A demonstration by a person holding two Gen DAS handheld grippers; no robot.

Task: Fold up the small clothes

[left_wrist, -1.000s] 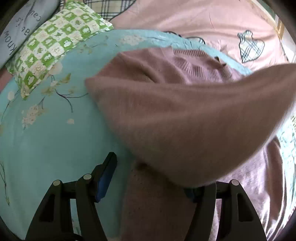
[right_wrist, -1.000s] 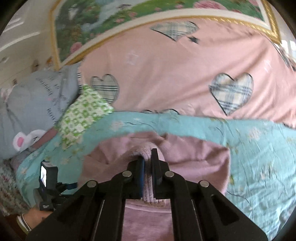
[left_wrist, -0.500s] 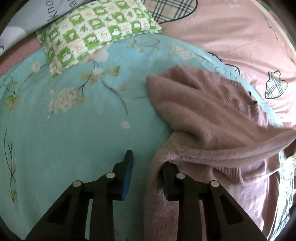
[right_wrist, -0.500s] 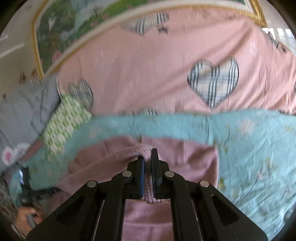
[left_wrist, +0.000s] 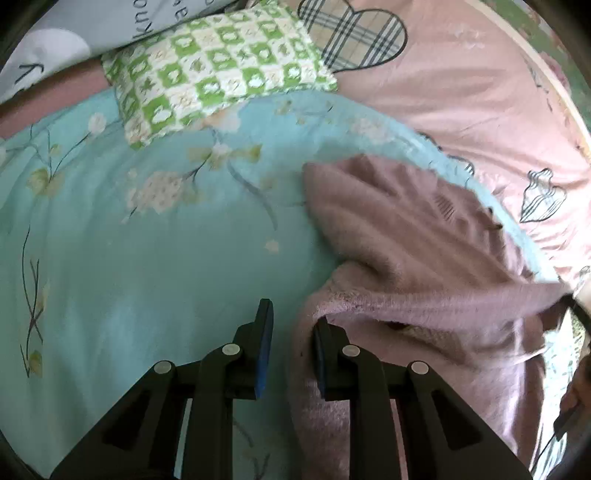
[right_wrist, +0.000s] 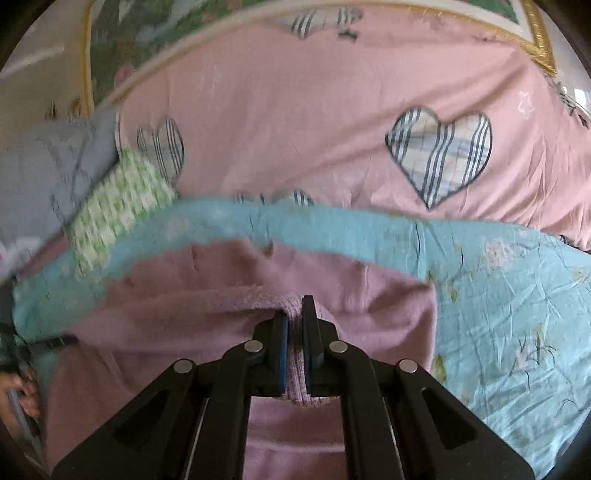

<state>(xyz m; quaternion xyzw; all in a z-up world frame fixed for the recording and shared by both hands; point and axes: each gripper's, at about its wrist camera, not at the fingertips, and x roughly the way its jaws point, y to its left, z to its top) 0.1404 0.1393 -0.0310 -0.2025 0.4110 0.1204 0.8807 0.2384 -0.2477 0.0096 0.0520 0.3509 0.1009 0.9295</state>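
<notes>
One fuzzy pink sweater [left_wrist: 406, 251], lying on the blue flowery blanket [left_wrist: 147, 277], over to the right side in the left view. Not flat yet: one part pulled across the top of the rest, like a sleeve or a side being brought over, and bumpy underneath. Ribbed edge of it pinched tight in the right tool [right_wrist: 295, 310], jaws almost touching with just the knit between them. Held close over the middle of the sweater.

Left tool [left_wrist: 291, 314] down by the sweater's near edge. Jaws just been closing, now only a little way apart. Edge of the sweater between them, up against the right-hand pad, but a strip of blue blanket showing beside the other pad, so not squeezed yet by the look of it.

Looks like the first fold, only partly done. Left to do, most likely: lay that part down smooth, bring the other side in, then fold the whole thing in half and tidy it. Hard to tell if the other sleeve is tucked in already.

Further out, a green checked pillow [left_wrist: 214, 66] at the top of the blanket, a grey pillow [left_wrist: 92, 26] beside it, and a pink sheet [right_wrist: 295, 129] with striped hearts behind
</notes>
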